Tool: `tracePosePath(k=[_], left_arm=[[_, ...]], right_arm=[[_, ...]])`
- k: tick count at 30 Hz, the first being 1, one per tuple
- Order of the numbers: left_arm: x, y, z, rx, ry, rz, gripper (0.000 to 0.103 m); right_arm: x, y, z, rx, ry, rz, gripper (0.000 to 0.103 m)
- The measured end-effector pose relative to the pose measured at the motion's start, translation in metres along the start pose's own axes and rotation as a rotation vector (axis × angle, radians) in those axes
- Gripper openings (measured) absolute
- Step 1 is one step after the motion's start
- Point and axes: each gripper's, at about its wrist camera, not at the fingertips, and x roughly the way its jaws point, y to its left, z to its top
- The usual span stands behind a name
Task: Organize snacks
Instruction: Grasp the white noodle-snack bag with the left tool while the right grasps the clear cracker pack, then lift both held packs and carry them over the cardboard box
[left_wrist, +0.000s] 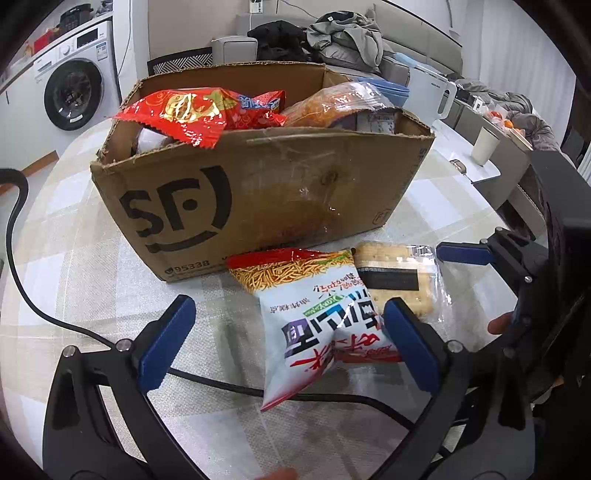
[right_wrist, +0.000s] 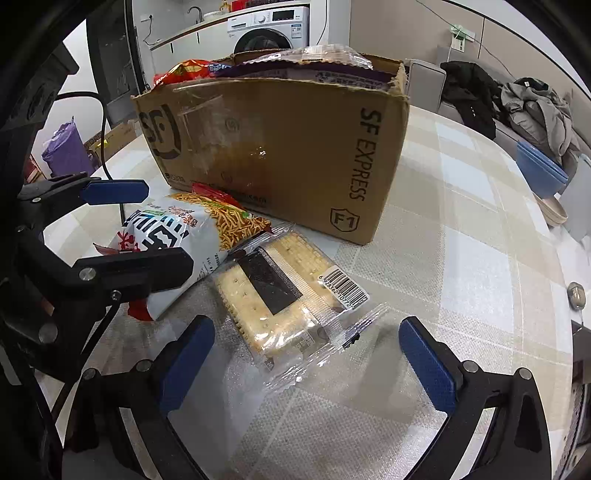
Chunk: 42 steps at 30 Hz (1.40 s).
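Blue-padded fingers of my left gripper (left_wrist: 291, 339) stand spread wide around the white crinkled noodle-snack bag (left_wrist: 317, 325); right pad is at its edge, left pad apart. Bag lies on the pale checked tablecloth (right_wrist: 461, 229), just before the brown cardboard SF box (left_wrist: 266, 184), which is packed with snack packets. My right gripper (right_wrist: 310, 365) is likewise spread, nothing pinched, flanking the near end of the clear-wrapped cracker pack (right_wrist: 273, 295), which touches the bag.

The cardboard box (left_wrist: 266, 192) walls hide most of its snacks; a blurred fingertip (left_wrist: 280, 474) is cropped.
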Motion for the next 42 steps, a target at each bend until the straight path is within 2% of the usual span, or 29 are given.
tracePosePath(k=[2, 6, 8, 15, 21, 27, 28, 30, 34, 35, 42], left_arm=[[0.002, -0.003, 0.0, 0.016, -0.002, 0.005, 0.097], [0.004, -0.013, -0.003, 0.047, 0.004, -0.034, 0.074], [0.003, -0.018, -0.003, 0.063, 0.001, -0.052, 0.066], [0.0, -0.021, -0.003, 0.069, -0.007, -0.054, 0.051], [-0.011, -0.013, -0.005, 0.066, -0.021, -0.065, 0.046], [-0.015, -0.01, -0.009, 0.069, -0.024, -0.063, 0.045], [-0.015, -0.01, -0.009, 0.069, -0.024, -0.063, 0.045], [-0.017, -0.006, -0.01, 0.068, -0.025, -0.061, 0.045], [-0.02, 0.0, -0.013, 0.066, -0.027, -0.059, 0.044], [-0.021, 0.002, -0.013, 0.065, -0.026, -0.061, 0.044], [-0.023, 0.001, -0.014, 0.071, -0.029, -0.06, 0.043]], right_arm=[[0.002, 0.001, 0.001, -0.002, -0.003, 0.003, 0.102], [0.001, 0.005, 0.002, -0.005, -0.008, 0.007, 0.102], [0.001, 0.005, 0.002, -0.003, -0.008, 0.01, 0.102], [0.001, -0.002, 0.0, 0.002, -0.007, 0.006, 0.102], [-0.002, -0.006, -0.001, 0.007, -0.018, 0.01, 0.102], [0.003, -0.007, 0.004, 0.014, -0.015, 0.004, 0.099], [0.004, -0.007, 0.005, 0.013, -0.017, 0.005, 0.098], [0.003, -0.006, 0.007, 0.006, -0.028, 0.008, 0.086], [0.0, -0.004, 0.009, -0.008, -0.039, 0.016, 0.08], [-0.001, -0.004, 0.008, -0.01, -0.041, 0.029, 0.068], [-0.011, -0.004, 0.004, -0.026, -0.035, 0.033, 0.068]])
